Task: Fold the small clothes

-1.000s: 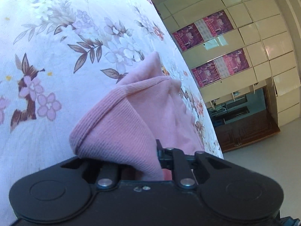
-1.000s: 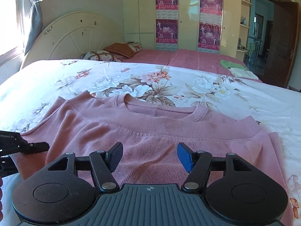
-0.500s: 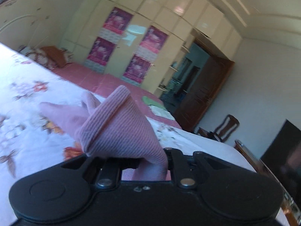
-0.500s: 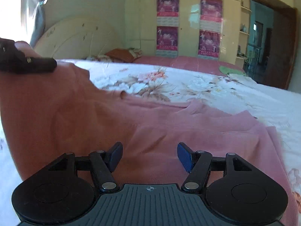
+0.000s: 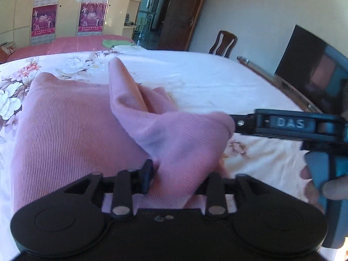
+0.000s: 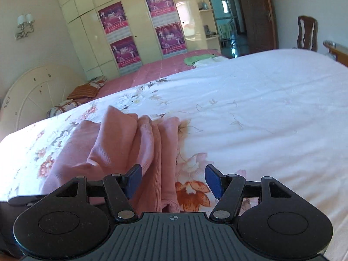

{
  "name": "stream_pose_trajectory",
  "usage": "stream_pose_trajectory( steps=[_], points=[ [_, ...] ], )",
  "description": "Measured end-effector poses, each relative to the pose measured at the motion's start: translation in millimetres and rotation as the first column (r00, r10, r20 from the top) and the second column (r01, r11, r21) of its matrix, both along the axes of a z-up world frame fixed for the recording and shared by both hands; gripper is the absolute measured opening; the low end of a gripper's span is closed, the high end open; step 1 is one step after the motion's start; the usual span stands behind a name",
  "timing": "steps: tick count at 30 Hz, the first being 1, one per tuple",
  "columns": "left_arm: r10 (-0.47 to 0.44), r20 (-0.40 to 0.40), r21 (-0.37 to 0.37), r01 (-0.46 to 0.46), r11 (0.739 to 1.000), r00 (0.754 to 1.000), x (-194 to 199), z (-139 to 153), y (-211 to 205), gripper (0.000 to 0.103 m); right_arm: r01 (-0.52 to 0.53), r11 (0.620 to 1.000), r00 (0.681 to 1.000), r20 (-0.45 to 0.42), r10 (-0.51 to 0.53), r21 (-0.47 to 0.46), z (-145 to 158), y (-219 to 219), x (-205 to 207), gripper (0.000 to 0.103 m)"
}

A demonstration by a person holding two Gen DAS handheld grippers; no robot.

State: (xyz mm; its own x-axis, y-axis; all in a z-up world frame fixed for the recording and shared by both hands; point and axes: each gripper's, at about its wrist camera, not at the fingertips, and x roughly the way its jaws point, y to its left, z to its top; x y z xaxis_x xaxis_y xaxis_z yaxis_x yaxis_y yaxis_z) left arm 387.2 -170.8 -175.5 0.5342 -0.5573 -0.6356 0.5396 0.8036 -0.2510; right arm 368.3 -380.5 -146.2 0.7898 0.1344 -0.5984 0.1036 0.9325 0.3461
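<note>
A pink ribbed sweater (image 5: 65,130) lies on the floral bed sheet (image 5: 195,80). One part of it is folded over to the right and bunches up between the fingers of my left gripper (image 5: 178,174), whose jaws are opening. Only its left finger (image 5: 148,171) shows; cloth hides the other. In the right wrist view the sweater (image 6: 121,143) lies folded at the left, and its right edge runs between the blue pads (image 6: 133,179) of my right gripper (image 6: 174,180), which stands open without pinching it. From the left wrist view, the right gripper (image 5: 239,122) reaches in from the right beside the folded cloth's tip.
The bed sheet (image 6: 261,108) spreads wide and white to the right. A second, pink bed (image 6: 165,65) with green cloth stands behind, before cream wardrobes (image 6: 134,21). A wooden chair (image 5: 224,43), a dark screen (image 5: 308,65) and the bed's wooden edge lie at the right.
My left gripper swung the held part of the sweater across to the right and its jaws parted. The right gripper shifted right along the sweater's edge, staying open.
</note>
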Motion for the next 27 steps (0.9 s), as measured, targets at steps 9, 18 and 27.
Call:
stream_pose_trajectory(
  steps=[9,18,27],
  points=[
    [0.05,0.074,-0.047,-0.046,0.998,0.996,-21,32,39,0.059,-0.087,0.975,0.995,-0.022,0.093,0.202,15,2,6,0.064],
    [0.379,0.012,0.005,-0.379,0.925,0.925,27,18,103,0.059,-0.117,0.981,0.987,-0.09,0.132,0.151,6,21,17,0.064],
    [0.407,-0.073,-0.028,-0.41,0.912,0.91,22,-1,117,0.062,-0.184,0.979,0.972,-0.134,0.194,0.085,-15,38,49,0.028]
  ],
)
